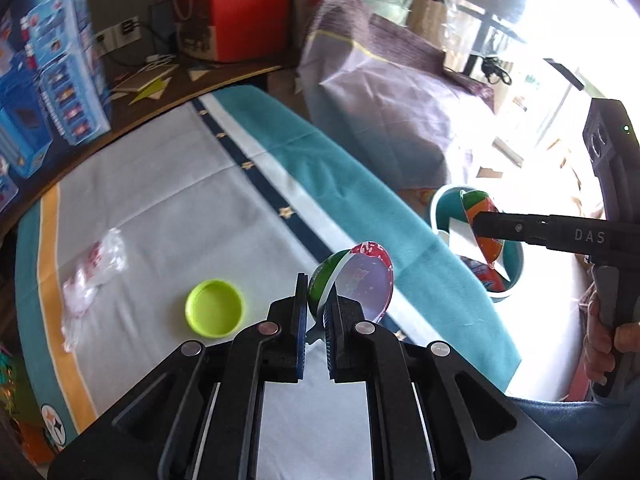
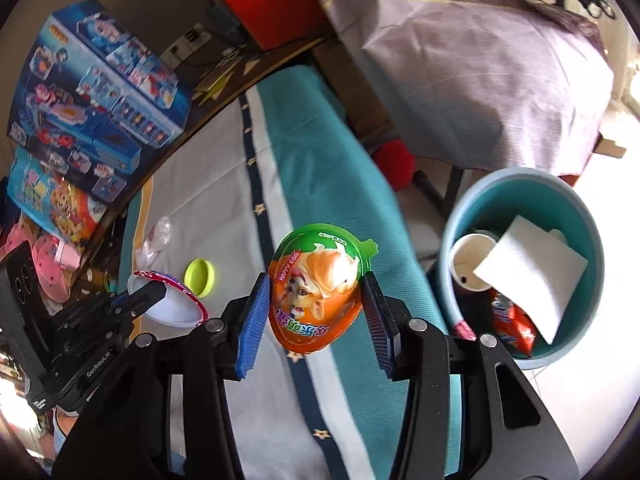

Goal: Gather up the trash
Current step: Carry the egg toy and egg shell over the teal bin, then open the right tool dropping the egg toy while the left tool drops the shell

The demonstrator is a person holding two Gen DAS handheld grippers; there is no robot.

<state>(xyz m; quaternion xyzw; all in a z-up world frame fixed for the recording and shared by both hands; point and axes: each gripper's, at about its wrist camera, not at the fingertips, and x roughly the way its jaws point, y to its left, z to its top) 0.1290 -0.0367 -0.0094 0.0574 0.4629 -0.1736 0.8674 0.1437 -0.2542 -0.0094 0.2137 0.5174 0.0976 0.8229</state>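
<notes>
You can see two egg-shaped packs: one orange and green egg pack (image 2: 316, 292) with a dog on it, and one green and red egg half (image 1: 352, 280). There is one yellow-green cap (image 1: 215, 308) and one crumpled clear wrapper (image 1: 94, 280). There is one teal bin (image 2: 592, 216). In it you have one paper cup (image 2: 470, 258), one white tissue (image 2: 536, 268) and one red snack wrapper (image 2: 514, 326).
</notes>
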